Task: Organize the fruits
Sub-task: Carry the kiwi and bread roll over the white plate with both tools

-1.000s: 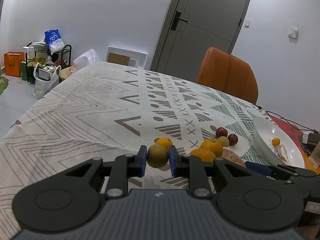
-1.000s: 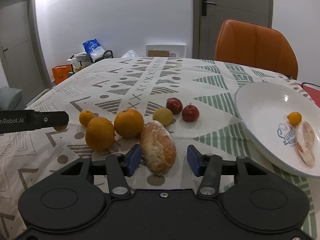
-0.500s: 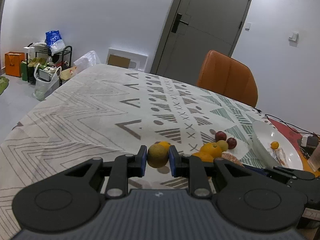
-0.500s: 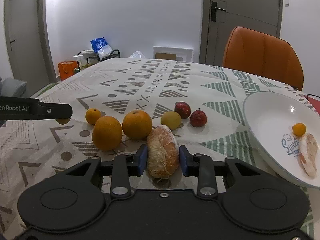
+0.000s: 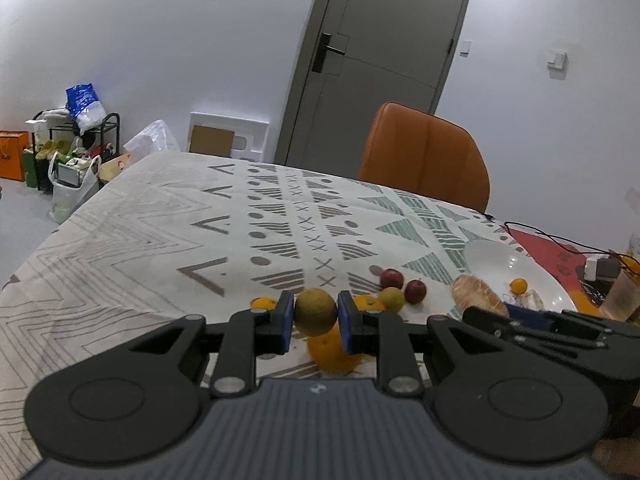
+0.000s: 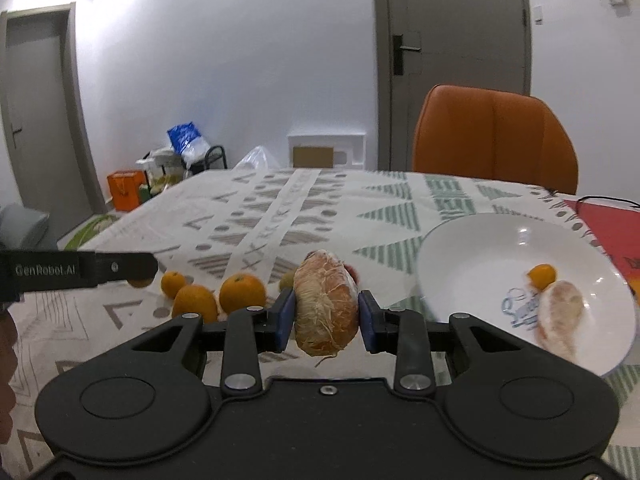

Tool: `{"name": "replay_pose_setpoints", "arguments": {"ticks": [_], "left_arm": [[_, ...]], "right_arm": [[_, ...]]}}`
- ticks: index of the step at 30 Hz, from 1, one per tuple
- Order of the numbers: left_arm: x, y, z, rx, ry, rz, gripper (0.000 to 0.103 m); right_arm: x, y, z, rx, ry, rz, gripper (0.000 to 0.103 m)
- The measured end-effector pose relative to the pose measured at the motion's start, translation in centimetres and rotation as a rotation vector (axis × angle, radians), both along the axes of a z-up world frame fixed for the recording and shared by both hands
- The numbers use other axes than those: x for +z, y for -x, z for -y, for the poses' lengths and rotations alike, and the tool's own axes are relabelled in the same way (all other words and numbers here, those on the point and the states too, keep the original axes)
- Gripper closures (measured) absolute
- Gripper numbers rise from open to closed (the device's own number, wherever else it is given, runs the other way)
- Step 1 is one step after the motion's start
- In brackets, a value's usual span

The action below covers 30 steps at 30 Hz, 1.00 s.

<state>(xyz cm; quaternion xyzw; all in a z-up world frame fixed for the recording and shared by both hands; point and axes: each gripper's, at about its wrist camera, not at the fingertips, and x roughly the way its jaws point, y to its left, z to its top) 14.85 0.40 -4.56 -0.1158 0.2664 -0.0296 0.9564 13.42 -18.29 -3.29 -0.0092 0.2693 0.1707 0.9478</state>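
Right wrist: peeled pomelo segment (image 6: 325,303) clamped between right tool's (image 6: 325,316) pads.

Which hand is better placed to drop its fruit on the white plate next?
Right. The right gripper, jaws shut on the peeled pomelo segment, sits beside the white plate; the left gripper, holding a greenish fruit, is farther away.

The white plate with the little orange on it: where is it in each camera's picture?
Left wrist view: plate at the right edge, beyond the right gripper.
Right wrist view: plate at right, large and near.
Shared landmark: orange chair behind the table.
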Motion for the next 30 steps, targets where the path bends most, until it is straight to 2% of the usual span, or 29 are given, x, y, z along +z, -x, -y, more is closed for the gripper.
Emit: {"name": "replay_pose_setpoints", "arguments": {"ticks": [6,27,30], "left_arm": [[0.4,-0.4,1.6,-0.025,-0.016,0.004,0.081],[1.2,-3.0,8.3,-0.136,-0.077,0.007,0.081],[1.3,-3.4,9.1,-0.152,-0.086,0.007,0.081]], "right_arm": [[0.5,-0.2,2.6,-0.063,-0.024,0.018,0.071],[-0.7,-1.5,9.9,-0.201,-0.079,-0.004,0.071],[-1.0,-1.7,10.9,-0.231,-0.102,-0.011,0.061]]}}
